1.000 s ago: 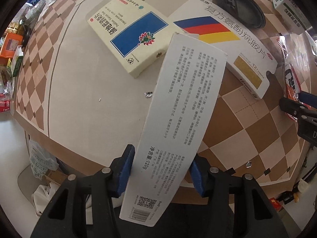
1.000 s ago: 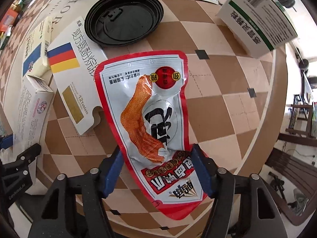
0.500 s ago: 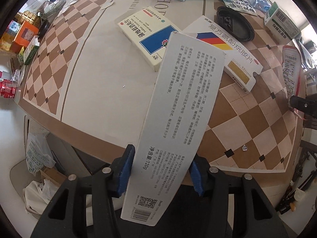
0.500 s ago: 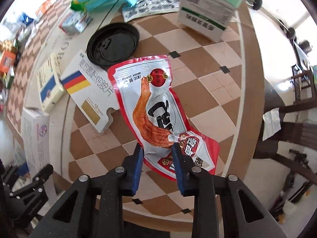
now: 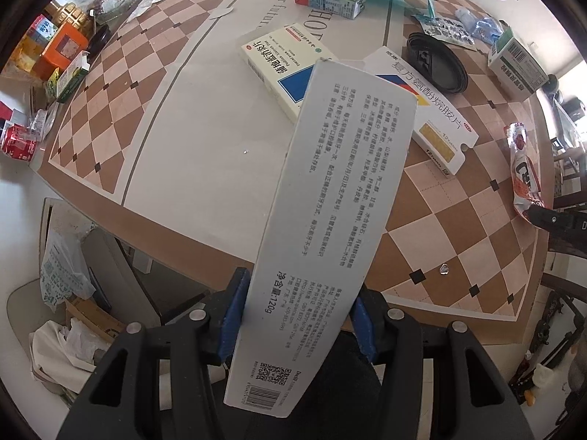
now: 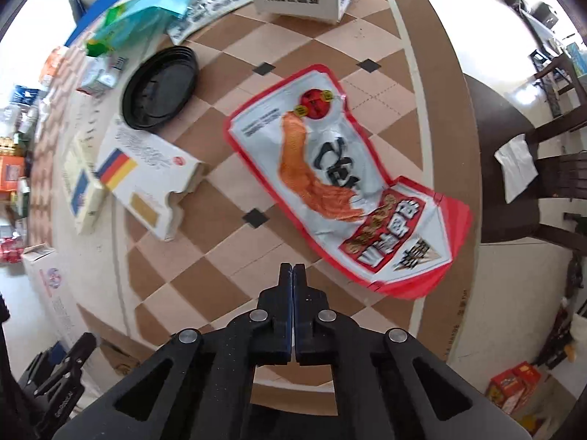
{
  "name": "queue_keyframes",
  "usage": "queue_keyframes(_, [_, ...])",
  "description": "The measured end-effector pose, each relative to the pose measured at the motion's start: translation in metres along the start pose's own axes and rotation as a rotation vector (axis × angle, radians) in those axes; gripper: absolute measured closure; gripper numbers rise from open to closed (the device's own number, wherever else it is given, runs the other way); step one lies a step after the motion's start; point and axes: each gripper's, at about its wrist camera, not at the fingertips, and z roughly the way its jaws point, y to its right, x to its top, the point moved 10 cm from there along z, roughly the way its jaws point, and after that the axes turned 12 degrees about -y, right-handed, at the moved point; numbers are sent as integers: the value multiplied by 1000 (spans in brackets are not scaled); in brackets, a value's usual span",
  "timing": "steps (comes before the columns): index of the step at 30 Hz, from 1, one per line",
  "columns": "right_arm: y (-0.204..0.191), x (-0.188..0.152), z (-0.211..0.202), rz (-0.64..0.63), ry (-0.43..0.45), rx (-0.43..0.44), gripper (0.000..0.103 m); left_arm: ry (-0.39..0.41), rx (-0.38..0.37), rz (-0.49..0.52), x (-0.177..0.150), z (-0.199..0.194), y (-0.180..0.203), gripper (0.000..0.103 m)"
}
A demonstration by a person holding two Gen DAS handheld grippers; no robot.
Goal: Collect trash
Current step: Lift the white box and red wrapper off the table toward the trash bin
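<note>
Left wrist view: bench (image 5: 205, 168) fills upper frame | long grey carton (image 5: 330, 220) at centre, clamped in left tongs (image 5: 299, 324); carry it level | snack pouch (image 6: 341, 183) mid-frame, right tongs (image 6: 294, 275) pressed together, empty; regrasp its edge.

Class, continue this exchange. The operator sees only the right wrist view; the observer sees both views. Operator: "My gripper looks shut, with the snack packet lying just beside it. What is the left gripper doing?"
Observer: The left gripper is shut on a long grey box. Its blue pads press both sides near the barcode end.
Operator: Is there any small litter on the table that I cannot see?
Observer: Yes. A tiny shiny scrap lies on the checked part of the table, near the edge and to the right of the grey box.
</note>
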Motion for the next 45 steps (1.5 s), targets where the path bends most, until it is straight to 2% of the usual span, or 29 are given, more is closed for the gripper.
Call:
queue_keyframes(1, [-2,0,-9,-21,14,-14,102,5,4,-3,1,-1,1,54])
queue_keyframes(2, [-2,1,-17,-44,31,-41,89,7,6,-10,4,-1,3,54])
queue_keyframes(3, [-2,2,-24,-62,47,-71,46,7,5,-22,7,1,4,54])
queue_keyframes(5, [1,14,-36,-88,77,-107,0,7,-6,-60,16,0,13,54])
queue_keyframes(8, [10,38,-30,-104,19,-185,0,-13,-55,-128,33,-4,36,54])
queue_keyframes(11, [26,53,-13,-129,-50,-244,0,-66,-130,-170,45,13,47,54])
queue_keyframes(14, [23,59,0,-159,-110,-220,0,-151,-178,-154,50,33,55,52])
queue_keyframes(17, [14,64,11,-185,-149,-218,0,-161,-174,-103,53,37,54,53])
queue_keyframes(18, [12,63,14,-193,-156,-223,5,-162,-171,-86,54,36,54,53])
queue_keyframes(19, [12,64,15,-208,-145,-271,7,-166,-167,-68,54,36,53,53])
queue_keyframes(20, [8,65,14,-221,-130,-283,8,-168,-164,-53,54,36,53,54])
queue_keyframes(22, [-1,70,9,-207,-120,-279,13,-168,-159,-39,55,35,51,56])
queue_keyframes(24, [-7,71,-4,-207,-95,-285,42,-157,-136,-34,57,34,46,56])
queue_keyframes(29, [-12,67,-17,-178,-93,-224,47,-111,-119,-57,56,19,32,57])
queue_keyframes(32, [-9,60,-28,-146,-88,-155,48,-74,-98,-57,54,6,24,57])
queue_keyframes(38, [-15,34,-47,-107,-64,-47,49,2,-60,-58,50,-23,17,58])
queue_keyframes(42, [-24,9,-58,-97,-56,24,49,27,-79,-62,43,-33,24,58])
queue_keyframes(45, [-31,-17,-56,-100,-60,92,50,45,-108,-56,15,-46,28,58])
